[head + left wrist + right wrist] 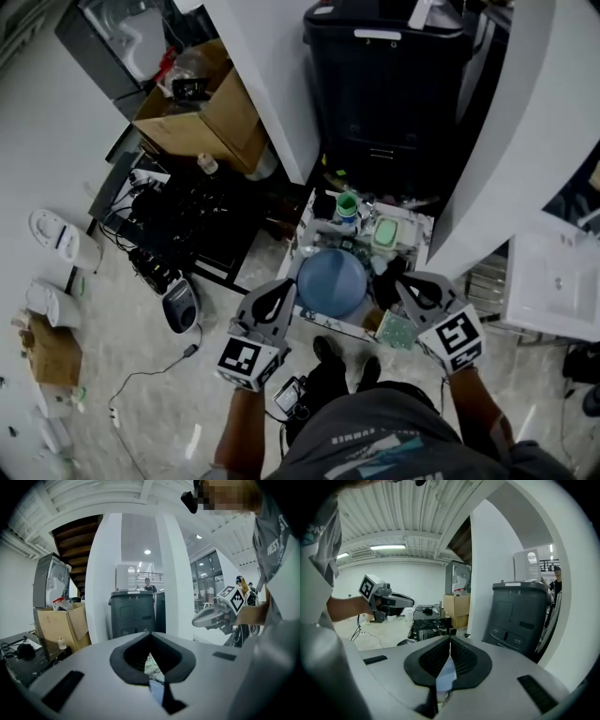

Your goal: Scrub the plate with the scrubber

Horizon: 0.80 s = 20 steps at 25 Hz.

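Scrubbing looks not yet begun. In the head view the table [419, 228] sits at frame centre, and the blue plate [331, 281] lies on it, untouched. The left gripper [284, 287] and right gripper [403, 281] hover at the plate's lower left and lower right, each with jaws pinched together on nothing. A green pad [396, 330], probably the scrubber, lies just below the right gripper and has yet to be picked up.

Clutter around a white pillar [272, 75]
A black bin [389, 84] stands to its right, an open cardboard box [202, 117] to its left, with tangled cables [183, 220] below the box.
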Each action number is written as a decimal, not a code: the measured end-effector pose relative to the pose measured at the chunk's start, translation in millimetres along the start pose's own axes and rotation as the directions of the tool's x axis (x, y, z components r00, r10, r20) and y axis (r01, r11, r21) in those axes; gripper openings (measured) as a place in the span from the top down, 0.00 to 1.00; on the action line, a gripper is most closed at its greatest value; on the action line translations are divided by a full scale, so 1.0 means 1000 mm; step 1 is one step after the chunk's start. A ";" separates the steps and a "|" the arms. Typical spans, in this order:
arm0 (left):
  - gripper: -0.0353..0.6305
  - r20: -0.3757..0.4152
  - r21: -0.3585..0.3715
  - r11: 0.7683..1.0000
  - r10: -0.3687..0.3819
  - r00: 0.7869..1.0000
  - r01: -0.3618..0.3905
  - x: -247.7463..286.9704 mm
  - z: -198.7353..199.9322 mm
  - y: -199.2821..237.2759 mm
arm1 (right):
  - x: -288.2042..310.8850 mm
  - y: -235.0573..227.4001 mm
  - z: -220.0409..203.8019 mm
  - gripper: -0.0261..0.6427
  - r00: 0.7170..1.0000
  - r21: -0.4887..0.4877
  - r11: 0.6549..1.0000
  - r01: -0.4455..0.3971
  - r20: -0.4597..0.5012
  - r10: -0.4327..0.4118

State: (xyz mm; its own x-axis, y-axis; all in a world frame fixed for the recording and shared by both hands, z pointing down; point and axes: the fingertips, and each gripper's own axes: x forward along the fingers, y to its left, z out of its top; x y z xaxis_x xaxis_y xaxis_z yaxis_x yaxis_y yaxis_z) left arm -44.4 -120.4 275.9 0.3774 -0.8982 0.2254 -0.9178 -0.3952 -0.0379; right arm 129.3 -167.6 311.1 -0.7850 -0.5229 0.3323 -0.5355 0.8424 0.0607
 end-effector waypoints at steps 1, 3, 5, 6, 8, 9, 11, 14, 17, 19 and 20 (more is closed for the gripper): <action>0.94 -0.005 -0.006 1.000 -0.001 1.000 0.001 0.003 -0.004 0.004 | 0.007 -0.001 -0.003 0.91 1.000 0.002 1.000 0.000 -0.008 0.000; 0.94 -0.009 -0.020 1.000 -0.007 1.000 0.007 0.010 -0.013 0.013 | 0.023 -0.002 -0.010 0.91 1.000 0.003 1.000 0.004 -0.031 -0.004; 0.94 -0.012 -0.029 0.999 -0.016 1.000 0.016 0.016 -0.022 0.023 | 0.038 -0.003 -0.017 0.91 0.998 0.010 1.000 0.010 -0.062 -0.009; 0.94 -0.011 -0.030 0.999 -0.019 1.000 0.019 0.019 -0.026 0.029 | 0.047 -0.003 -0.021 0.91 0.997 0.015 1.000 0.012 -0.079 -0.011; 0.94 -0.003 -0.039 0.999 -0.020 1.000 0.020 0.026 -0.034 0.041 | 0.064 -0.005 -0.031 0.91 0.993 0.023 1.000 0.015 -0.115 -0.013; 0.94 -0.003 -0.048 0.999 -0.020 1.000 0.020 0.030 -0.038 0.046 | 0.073 -0.006 -0.037 0.91 0.991 0.025 1.000 0.016 -0.135 -0.012; 0.94 -0.009 -0.060 0.998 -0.022 1.000 0.022 0.038 -0.047 0.056 | 0.092 -0.010 -0.050 0.91 0.985 0.027 1.000 0.016 -0.174 -0.011; 0.94 -0.032 -0.057 0.998 -0.032 0.999 0.031 0.051 -0.064 0.071 | 0.124 -0.016 -0.073 0.91 0.974 0.038 0.999 0.022 -0.224 -0.013; 0.94 -0.069 -0.070 0.997 -0.044 0.997 0.039 0.062 -0.086 0.082 | 0.154 -0.019 -0.102 0.91 0.962 0.061 0.998 0.033 -0.272 -0.016; 0.94 -0.088 -0.086 0.995 -0.054 0.995 0.046 0.069 -0.099 0.089 | 0.172 -0.021 -0.123 0.91 0.952 0.076 0.996 0.046 -0.306 -0.020; 0.94 -0.092 -0.091 0.995 -0.057 0.994 0.049 0.073 -0.105 0.093 | 0.181 -0.023 -0.134 0.91 0.946 0.084 0.995 0.053 -0.323 -0.023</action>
State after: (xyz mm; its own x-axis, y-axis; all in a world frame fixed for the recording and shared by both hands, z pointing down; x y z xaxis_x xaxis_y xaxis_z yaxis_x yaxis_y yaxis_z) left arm -114.7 -202.4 391.4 0.4163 -0.8527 0.3154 -0.9057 -0.4195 0.0615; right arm 41.2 -264.0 496.1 -0.6295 -0.4724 0.6169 -0.6006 0.7996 -0.0006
